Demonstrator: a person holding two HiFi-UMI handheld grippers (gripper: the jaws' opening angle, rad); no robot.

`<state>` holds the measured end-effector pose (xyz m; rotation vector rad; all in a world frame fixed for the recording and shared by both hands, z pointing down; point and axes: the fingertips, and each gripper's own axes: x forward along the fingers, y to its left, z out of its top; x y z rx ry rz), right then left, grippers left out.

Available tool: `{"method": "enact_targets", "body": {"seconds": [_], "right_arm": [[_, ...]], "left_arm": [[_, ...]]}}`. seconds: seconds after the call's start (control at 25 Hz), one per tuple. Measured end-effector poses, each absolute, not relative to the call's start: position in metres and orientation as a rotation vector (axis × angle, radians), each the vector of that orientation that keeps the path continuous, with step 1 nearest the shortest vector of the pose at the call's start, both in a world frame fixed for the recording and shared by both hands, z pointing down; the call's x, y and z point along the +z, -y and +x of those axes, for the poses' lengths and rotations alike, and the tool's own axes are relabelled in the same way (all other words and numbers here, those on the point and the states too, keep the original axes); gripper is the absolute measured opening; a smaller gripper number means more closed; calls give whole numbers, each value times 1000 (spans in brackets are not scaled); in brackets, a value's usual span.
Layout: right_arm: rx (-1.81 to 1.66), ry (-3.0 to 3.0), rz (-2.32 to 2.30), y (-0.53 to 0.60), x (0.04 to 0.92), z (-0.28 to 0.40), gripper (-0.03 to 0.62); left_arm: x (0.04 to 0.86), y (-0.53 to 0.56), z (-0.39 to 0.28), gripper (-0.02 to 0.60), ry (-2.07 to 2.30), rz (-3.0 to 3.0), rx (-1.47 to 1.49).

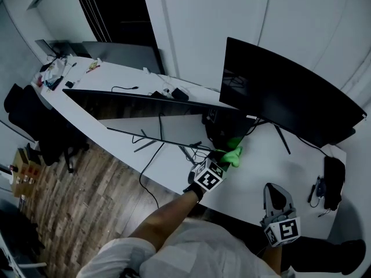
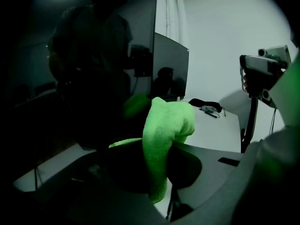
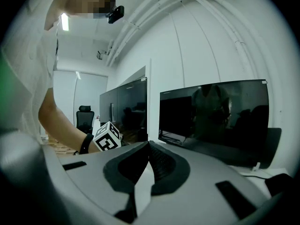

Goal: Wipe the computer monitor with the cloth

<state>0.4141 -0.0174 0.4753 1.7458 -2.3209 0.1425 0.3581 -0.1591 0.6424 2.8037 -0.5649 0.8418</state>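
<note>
Head view: left claw (image 1: 225, 157) seemingly outstretched

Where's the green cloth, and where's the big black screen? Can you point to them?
cloth (image 2: 166, 125), left gripper view, middle of the bunched fold.
monitor (image 1: 284, 94), head view, centre of the dark screen.

The cloth (image 2: 165, 130) covers the jaw tips of my left gripper (image 2: 159, 149), so I cannot see where they meet. Clutter (image 1: 55, 74) at the far end of the desk (image 1: 255, 172) is too small to name, and I can't identify the dark thing (image 1: 334, 181) at its right end.
</note>
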Motion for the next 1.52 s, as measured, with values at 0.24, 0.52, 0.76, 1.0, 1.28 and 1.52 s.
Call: {"method": "enact_targets", "body": {"seconds": [0.24, 0.52, 0.76, 1.0, 1.28, 1.52], "right_arm": [[149, 2313, 1739, 26, 476, 399, 3], [158, 2320, 1718, 45, 475, 366, 3], [164, 2337, 1681, 64, 475, 326, 3], [166, 2352, 1656, 81, 474, 288, 3], [151, 2373, 1612, 104, 473, 241, 3], [135, 2385, 1586, 118, 472, 208, 3]], "left_arm": [[664, 165, 336, 52, 545, 2776, 917], [685, 182, 288, 52, 575, 2709, 982], [698, 210, 224, 52, 664, 2632, 996], [705, 242, 152, 52, 775, 2507, 974], [701, 275, 76, 52, 911, 2451, 919], [701, 298, 9, 52, 1027, 2367, 874]]}}
